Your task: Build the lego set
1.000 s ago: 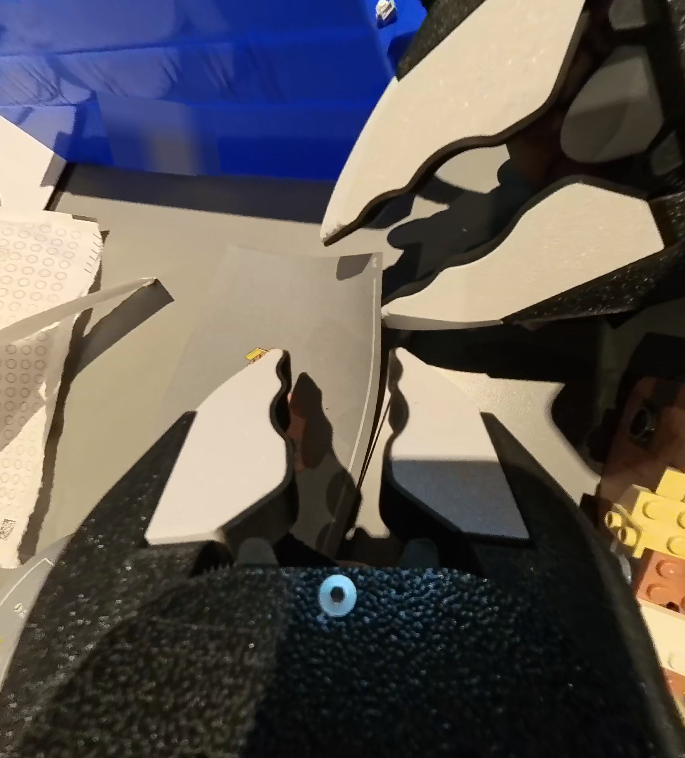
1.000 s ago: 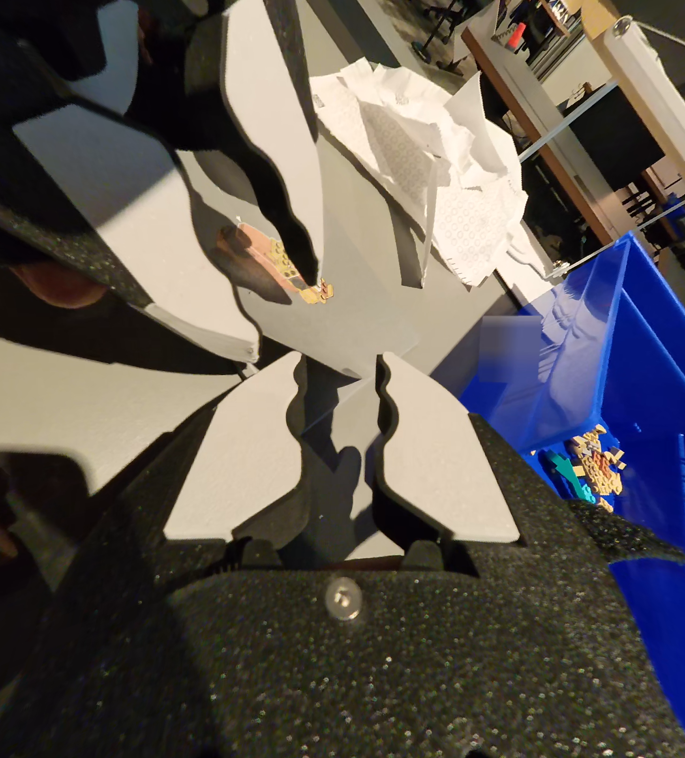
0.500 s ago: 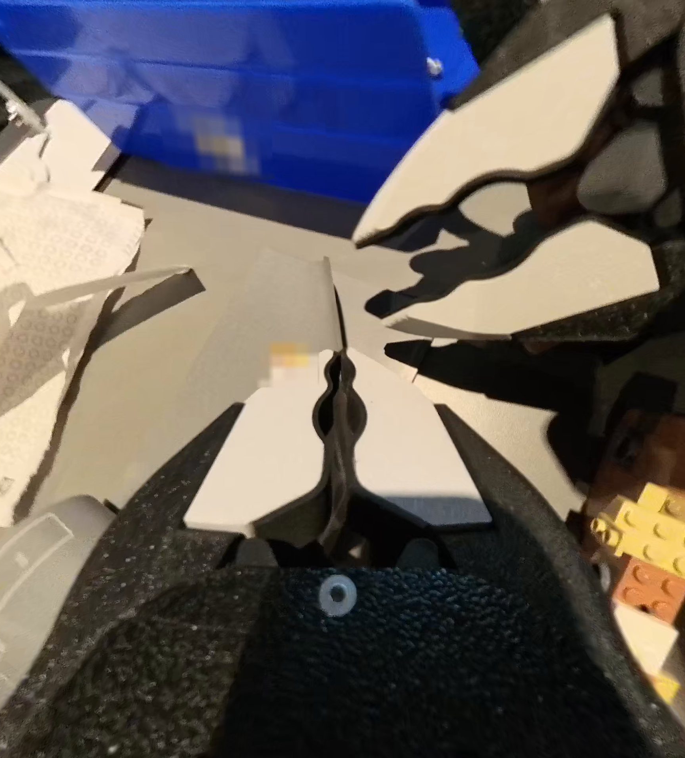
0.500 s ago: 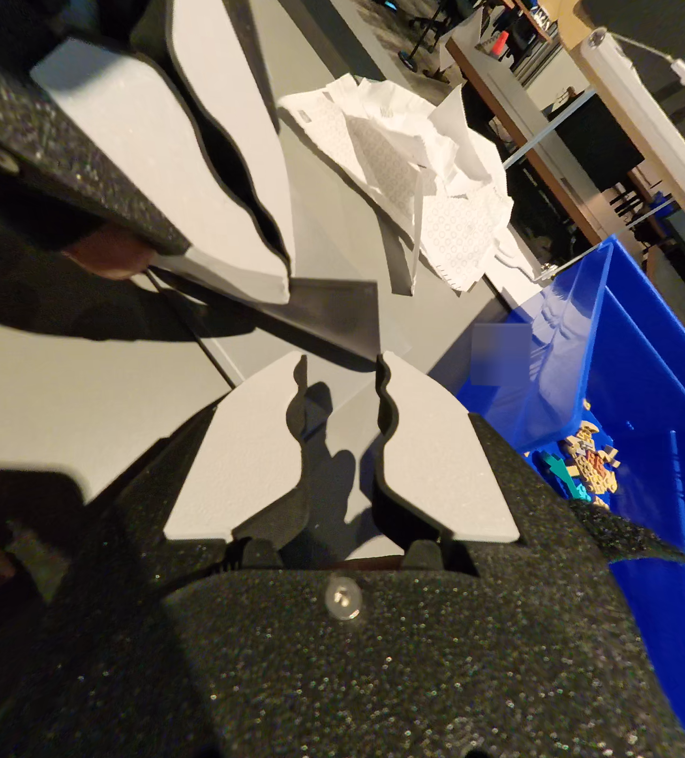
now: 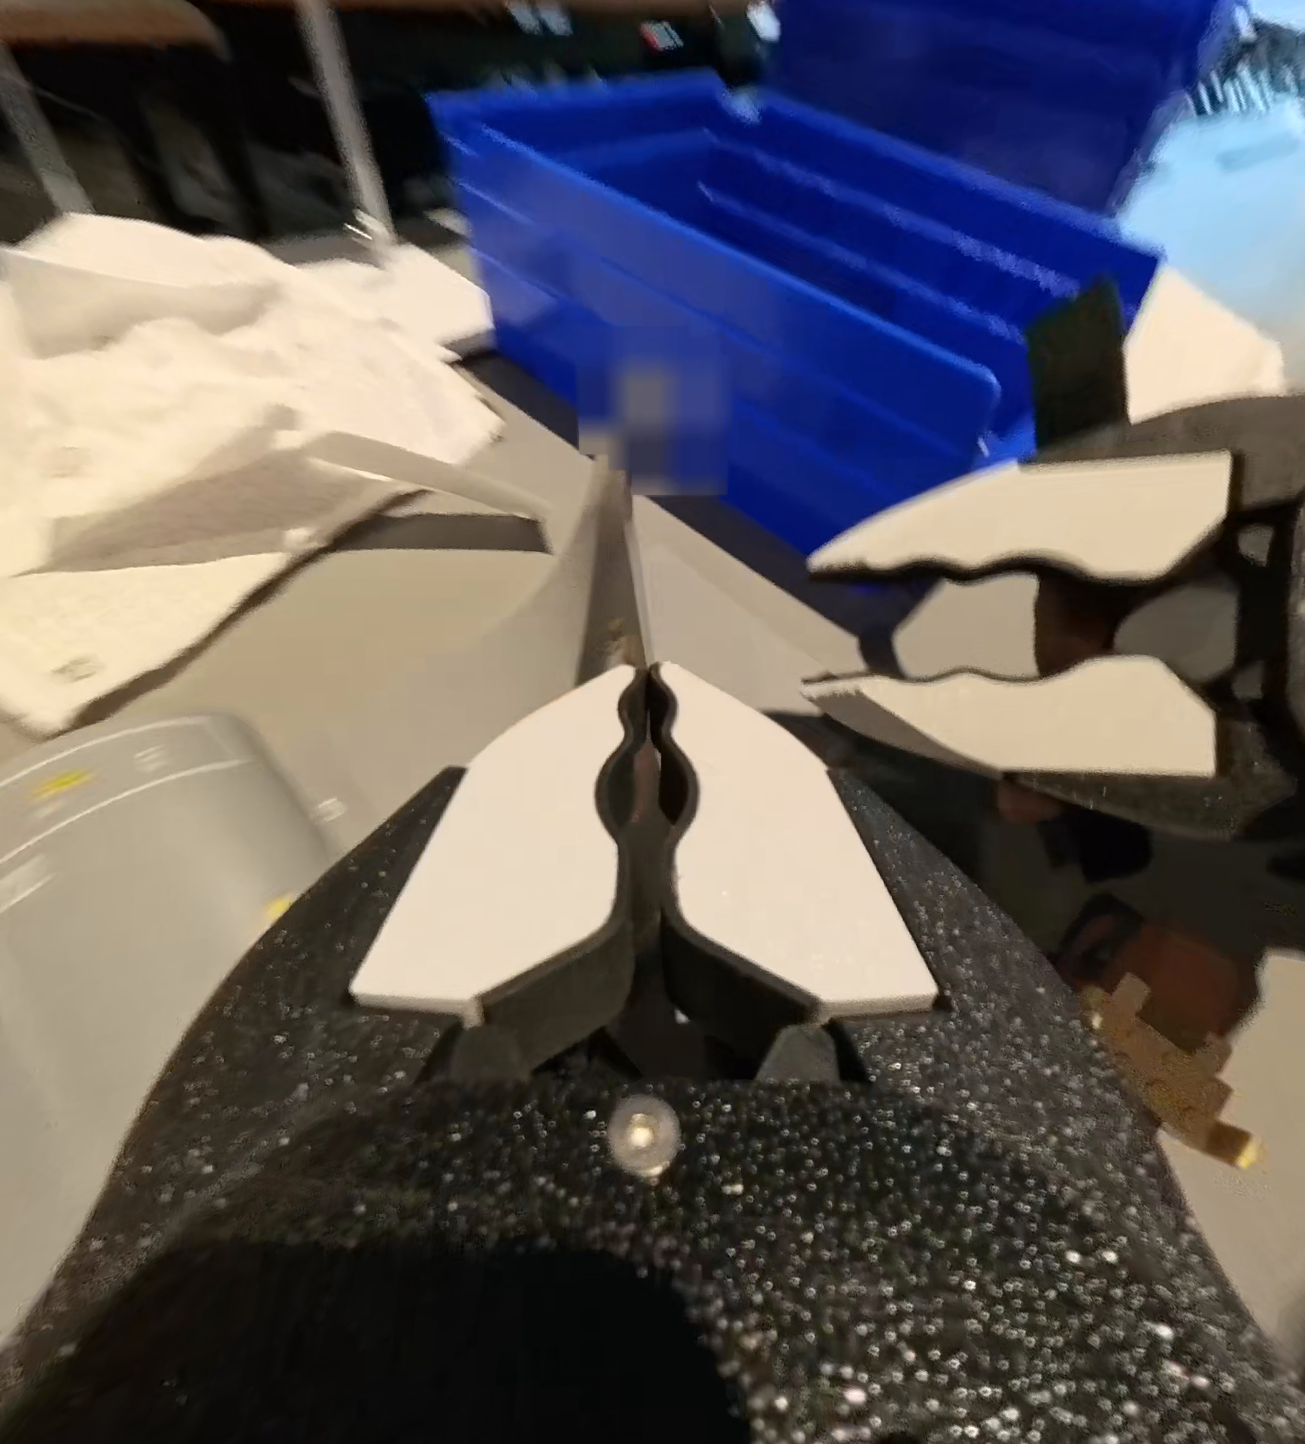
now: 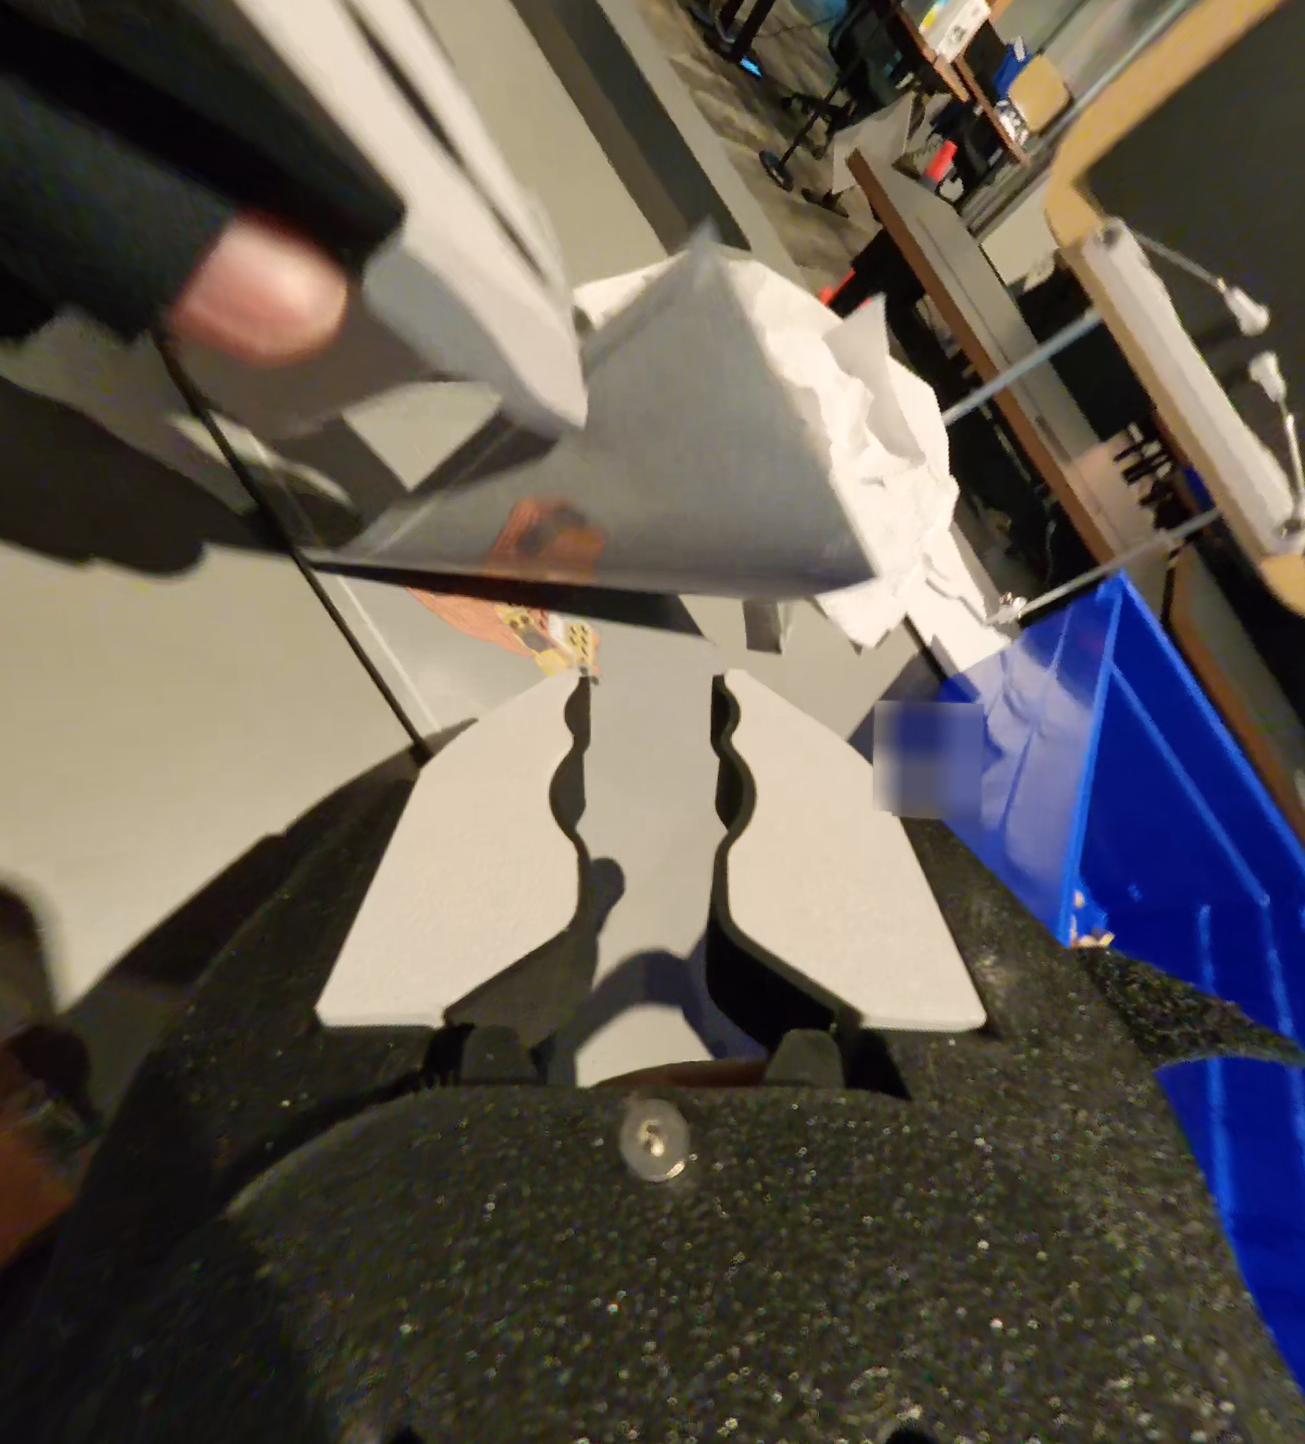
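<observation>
My left gripper (image 5: 647,668) is shut on a thin grey glossy page (image 5: 608,562), seen edge-on in the left wrist view. In the right wrist view the left gripper (image 6: 477,336) holds that page (image 6: 711,469) lifted off the table, above and beyond my right gripper (image 6: 653,680), which is open and empty. A printed picture of a brown and yellow model (image 6: 547,637) shows on the sheet below. The right gripper (image 5: 813,625) also shows at the right of the left wrist view, jaws apart. A brown and yellow lego build (image 5: 1149,1047) sits at the lower right.
A blue divided bin (image 5: 750,273) stands behind, with small loose pieces (image 6: 1087,930) in it. Crumpled white paper bags (image 5: 164,391) lie at the left. A clear plastic container (image 5: 86,859) sits beside my left gripper. A person's fingertip (image 6: 258,305) shows on the left gripper. The left gripper's tips are roughly 6 cm from the right gripper's.
My left gripper went from open to shut on the grey page and has lifted it up off the table. My right gripper has stayed open.
</observation>
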Motion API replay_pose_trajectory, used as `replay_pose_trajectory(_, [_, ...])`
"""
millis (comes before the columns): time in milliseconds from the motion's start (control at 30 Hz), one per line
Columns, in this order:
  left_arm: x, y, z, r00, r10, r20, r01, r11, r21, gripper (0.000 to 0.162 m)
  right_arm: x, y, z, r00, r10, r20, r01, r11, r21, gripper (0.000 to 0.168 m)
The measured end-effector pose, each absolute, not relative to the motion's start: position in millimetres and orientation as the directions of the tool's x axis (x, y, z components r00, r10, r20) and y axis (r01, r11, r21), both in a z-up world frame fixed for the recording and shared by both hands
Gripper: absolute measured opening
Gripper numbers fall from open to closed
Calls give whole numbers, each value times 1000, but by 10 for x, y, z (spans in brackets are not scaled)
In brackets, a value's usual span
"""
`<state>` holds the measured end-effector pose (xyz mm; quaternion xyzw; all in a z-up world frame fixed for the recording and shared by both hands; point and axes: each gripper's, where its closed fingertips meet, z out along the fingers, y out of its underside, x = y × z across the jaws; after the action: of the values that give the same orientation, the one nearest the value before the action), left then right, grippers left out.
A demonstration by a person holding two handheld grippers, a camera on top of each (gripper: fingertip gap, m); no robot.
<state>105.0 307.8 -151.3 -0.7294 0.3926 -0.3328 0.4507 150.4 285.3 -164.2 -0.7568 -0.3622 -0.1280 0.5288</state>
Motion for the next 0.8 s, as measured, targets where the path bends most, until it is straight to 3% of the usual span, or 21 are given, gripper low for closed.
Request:
replay_pose_trajectory(300, [146,3447,-1293,667,-661,344,95,-382,-919,0,1056,3149,-1412,615,533,581,728,-102,-678,29])
replay_pose_trajectory(800, [-259,3478,-1426,713,-616,335,84,-399,-913,1,337,3700,-1541,587,694,417,644,-87,-760,30])
